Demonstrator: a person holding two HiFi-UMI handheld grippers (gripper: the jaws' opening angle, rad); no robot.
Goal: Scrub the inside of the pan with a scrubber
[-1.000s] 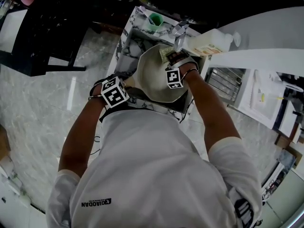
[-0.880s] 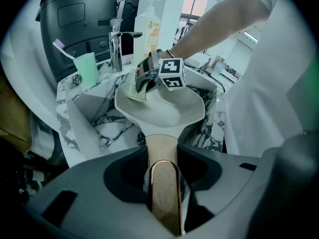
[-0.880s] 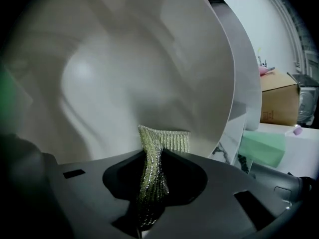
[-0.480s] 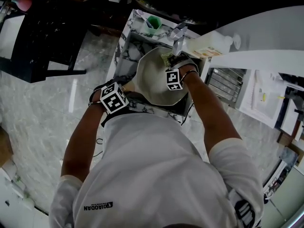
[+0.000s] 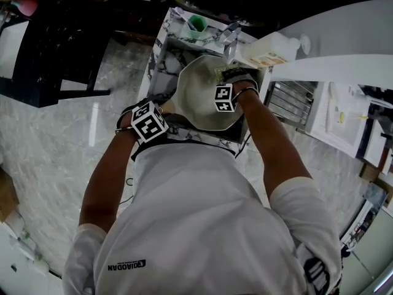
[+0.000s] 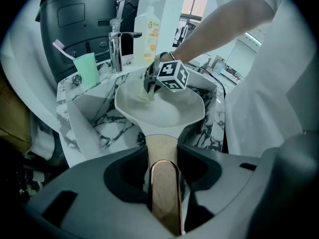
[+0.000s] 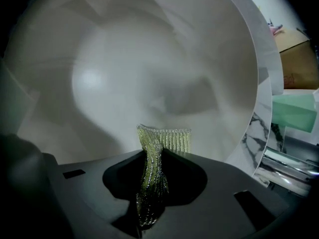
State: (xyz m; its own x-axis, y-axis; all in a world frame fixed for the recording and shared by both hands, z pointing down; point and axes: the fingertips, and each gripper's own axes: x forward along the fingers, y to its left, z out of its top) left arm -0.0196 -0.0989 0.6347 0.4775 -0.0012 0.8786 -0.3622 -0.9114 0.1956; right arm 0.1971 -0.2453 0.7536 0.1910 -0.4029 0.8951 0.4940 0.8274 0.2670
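A white pan (image 5: 199, 97) is held tilted over a marble sink (image 5: 164, 63). Its wooden handle (image 6: 160, 151) runs back between the jaws of my left gripper (image 6: 163, 159), which is shut on it. My right gripper (image 5: 228, 82) reaches into the pan's far side, shut on a yellow-green mesh scrubber (image 7: 160, 142). The scrubber's free end presses against the pan's inner wall (image 7: 149, 73). From the left gripper view, the scrubber (image 6: 147, 93) touches the pan's (image 6: 164, 108) far inner rim below the right gripper's marker cube (image 6: 172, 76).
A chrome faucet (image 6: 115, 46) stands behind the sink, with a green cup (image 6: 87, 68) holding a toothbrush to its left and a soap bottle (image 6: 148, 31) to its right. The person's torso fills the near side. A wire rack (image 5: 288, 106) lies to the right.
The right gripper and scrubber have shifted slightly along the pan's far inner side. The left gripper keeps the handle almost still.
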